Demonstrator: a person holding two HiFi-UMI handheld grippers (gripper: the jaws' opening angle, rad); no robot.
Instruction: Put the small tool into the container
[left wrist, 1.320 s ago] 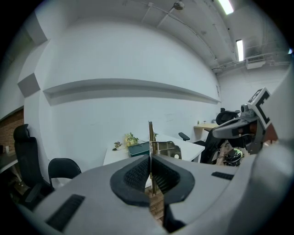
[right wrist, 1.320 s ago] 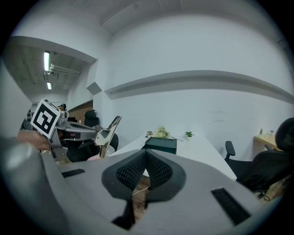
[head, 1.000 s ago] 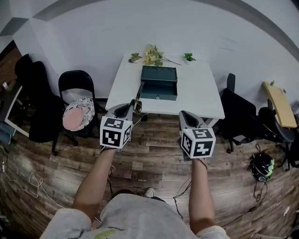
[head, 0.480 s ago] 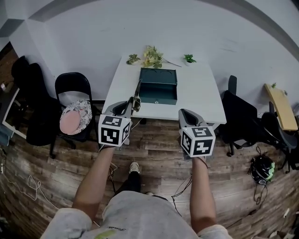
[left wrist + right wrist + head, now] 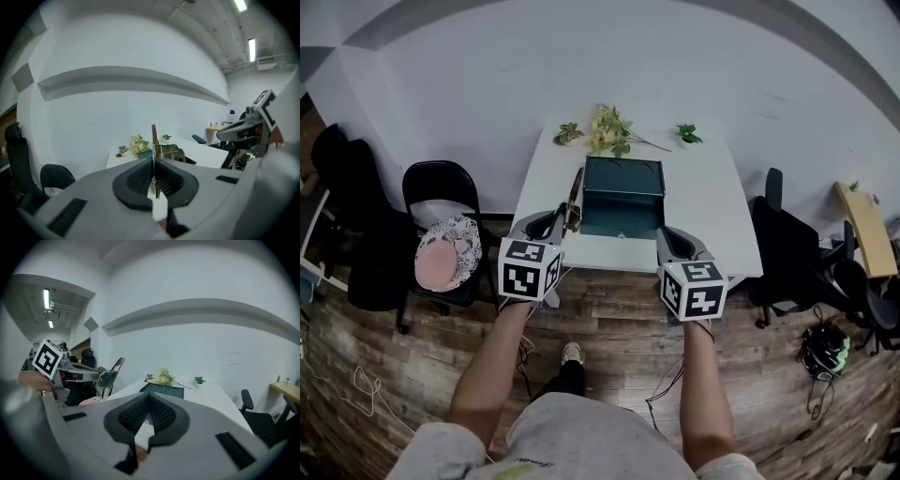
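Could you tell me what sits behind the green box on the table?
A flower bunch, a small left plant and a small right plant, by the wall. In the right gripper view the box hides the tabletop behind it.

Lit brightly and evenly, with ceiling tube lights [image 5: 252, 49] at upper right; glinted off the small tool [image 5: 110, 375]; bowed hard by fisheye, blackened at corners; shadowed only faintly.
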